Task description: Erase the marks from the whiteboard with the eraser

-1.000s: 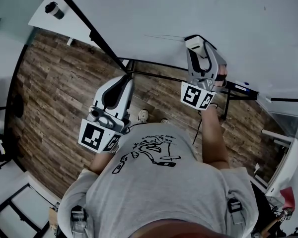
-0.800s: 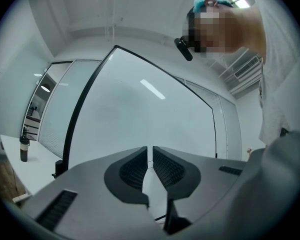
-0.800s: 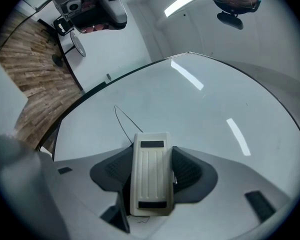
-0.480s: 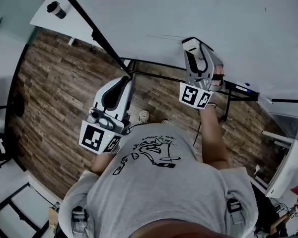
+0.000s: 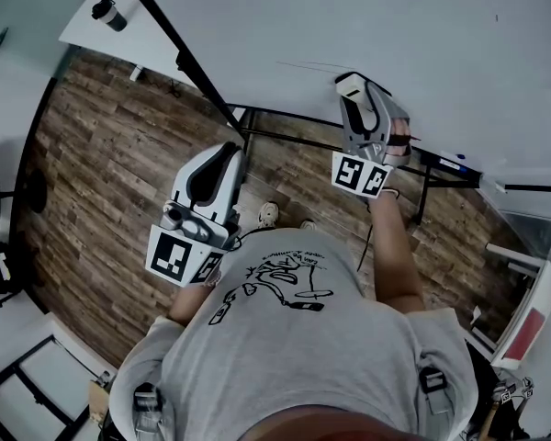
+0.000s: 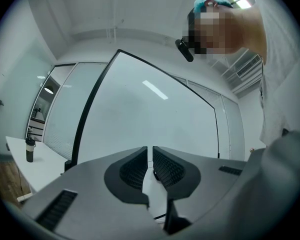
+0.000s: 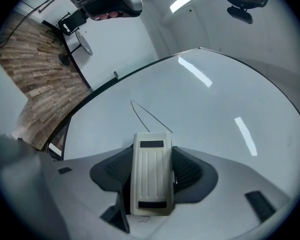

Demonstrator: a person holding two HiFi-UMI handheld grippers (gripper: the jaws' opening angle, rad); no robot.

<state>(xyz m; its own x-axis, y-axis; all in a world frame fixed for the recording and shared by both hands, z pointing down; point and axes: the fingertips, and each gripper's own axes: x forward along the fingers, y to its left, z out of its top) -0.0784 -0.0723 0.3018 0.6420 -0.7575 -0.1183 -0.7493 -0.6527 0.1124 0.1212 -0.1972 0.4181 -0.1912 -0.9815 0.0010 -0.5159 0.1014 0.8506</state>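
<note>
The whiteboard [image 5: 395, 26] fills the top of the head view. A thin black pen line [image 5: 308, 65] is drawn on it just left of my right gripper [image 5: 358, 92]. That gripper is shut on a cream ribbed eraser [image 5: 350, 84], which is held at the board's lower part. In the right gripper view the eraser [image 7: 151, 179] sits between the jaws of the right gripper [image 7: 152, 156], and a V-shaped mark [image 7: 145, 115] lies just beyond its tip. My left gripper [image 5: 231, 151] hangs lower, off the board, its jaws closed with nothing between them. In its own view the left gripper [image 6: 152, 163] faces the whiteboard [image 6: 150, 109].
A dark cup [image 5: 103, 12] stands on a white table [image 5: 138, 44] at the far left, also seen as the cup [image 6: 30, 149]. The board's black stand [image 5: 285, 138] rises from a wooden floor [image 5: 101, 173]. Markers [image 5: 450, 163] lie on the ledge at the right.
My right gripper with the eraser has shifted slightly left along the board's lower part. The left gripper has hardly moved.
</note>
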